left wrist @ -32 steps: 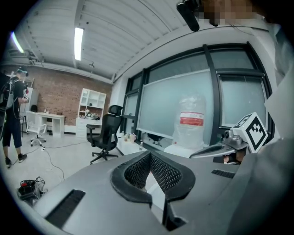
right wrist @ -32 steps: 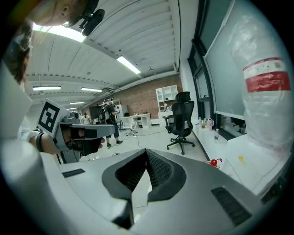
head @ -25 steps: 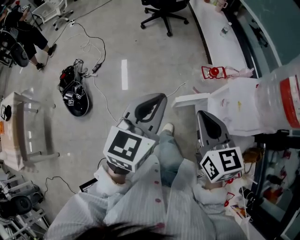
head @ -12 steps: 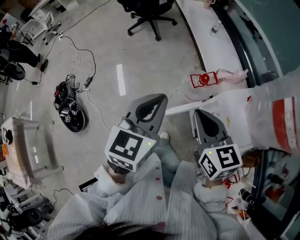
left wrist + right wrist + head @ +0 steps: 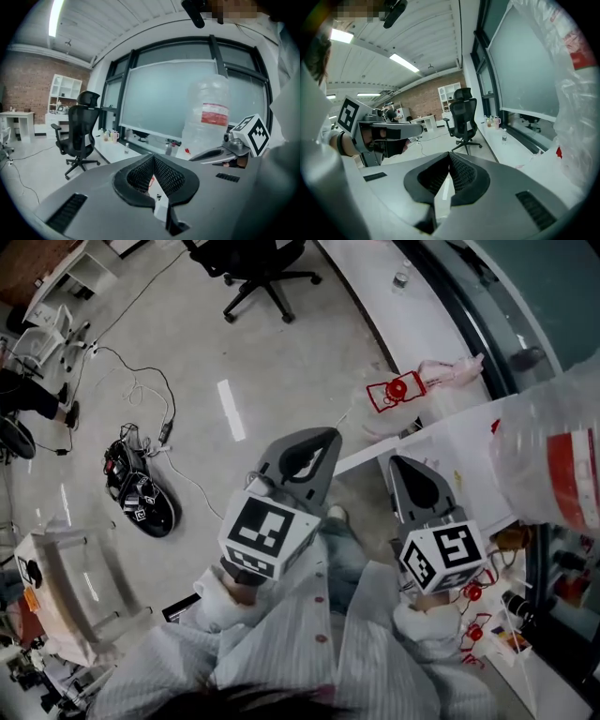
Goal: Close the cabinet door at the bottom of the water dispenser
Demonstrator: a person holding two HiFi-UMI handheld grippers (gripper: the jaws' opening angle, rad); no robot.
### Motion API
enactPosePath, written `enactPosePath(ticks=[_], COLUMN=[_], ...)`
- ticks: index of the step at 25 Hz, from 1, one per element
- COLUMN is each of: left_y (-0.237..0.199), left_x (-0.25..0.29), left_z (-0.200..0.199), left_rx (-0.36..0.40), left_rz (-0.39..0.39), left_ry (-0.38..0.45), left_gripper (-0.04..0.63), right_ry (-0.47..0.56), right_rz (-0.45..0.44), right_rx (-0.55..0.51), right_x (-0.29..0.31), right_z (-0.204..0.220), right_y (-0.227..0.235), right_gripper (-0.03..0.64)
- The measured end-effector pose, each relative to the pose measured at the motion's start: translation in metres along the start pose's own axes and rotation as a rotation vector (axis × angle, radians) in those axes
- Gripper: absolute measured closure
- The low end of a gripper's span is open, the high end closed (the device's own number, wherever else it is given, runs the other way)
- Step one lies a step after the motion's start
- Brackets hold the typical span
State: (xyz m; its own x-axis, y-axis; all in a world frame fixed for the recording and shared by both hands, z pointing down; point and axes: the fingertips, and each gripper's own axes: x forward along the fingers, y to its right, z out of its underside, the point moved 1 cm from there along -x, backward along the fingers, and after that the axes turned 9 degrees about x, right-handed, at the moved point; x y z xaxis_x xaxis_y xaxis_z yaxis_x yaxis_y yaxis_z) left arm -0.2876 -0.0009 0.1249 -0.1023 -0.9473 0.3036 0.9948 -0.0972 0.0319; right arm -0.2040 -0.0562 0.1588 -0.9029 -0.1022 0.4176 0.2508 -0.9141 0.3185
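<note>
Bright, even light from ceiling strip lights (image 5: 405, 62) leaves a pale glare streak on the floor (image 5: 281, 362), while both gripper views bend at their dark, vignetted edges.

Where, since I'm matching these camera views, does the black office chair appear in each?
Head view: black office chair at the top edge, left of centre.
Left gripper view: at the left, on the floor.
Right gripper view: just above centre.
Shared landmark: the big water jug.

Floor (image 5: 281, 362) open ahead (water dispenser (image 5: 548, 456) blocks right).
</note>
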Motion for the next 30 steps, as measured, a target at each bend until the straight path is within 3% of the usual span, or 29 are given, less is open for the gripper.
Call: enactPosePath(ticks=[8,16,24,30], left_y=[-0.032,-0.032,-0.009,0.013], left_x=[0.032,0.063,0.103,0.134], left_z=[-0.004,0.022,0.115,0.212], left_rx=[0.075,0.135,0.137,0.124], left_rz=[0.217,0.424,0.583,0.638], left_ry=[-0.016,-0.078,-0.238,-0.36], left_gripper=[0.584,0.584,0.584,0.584], right_ry=[0.064,0.11,0.075,0.037], right_rz=[0.175,0.352,0.46,0.487], right_rx=[0.086,0.199,0.311,0.38], right_x=[0.031,0.037,0.045,0.06], right_z=[-0.017,-0.001,0.055,0.118], right_y=[0.0,0.008,0.027,0.058], right_gripper=[0.603,0.603,0.603,0.603])
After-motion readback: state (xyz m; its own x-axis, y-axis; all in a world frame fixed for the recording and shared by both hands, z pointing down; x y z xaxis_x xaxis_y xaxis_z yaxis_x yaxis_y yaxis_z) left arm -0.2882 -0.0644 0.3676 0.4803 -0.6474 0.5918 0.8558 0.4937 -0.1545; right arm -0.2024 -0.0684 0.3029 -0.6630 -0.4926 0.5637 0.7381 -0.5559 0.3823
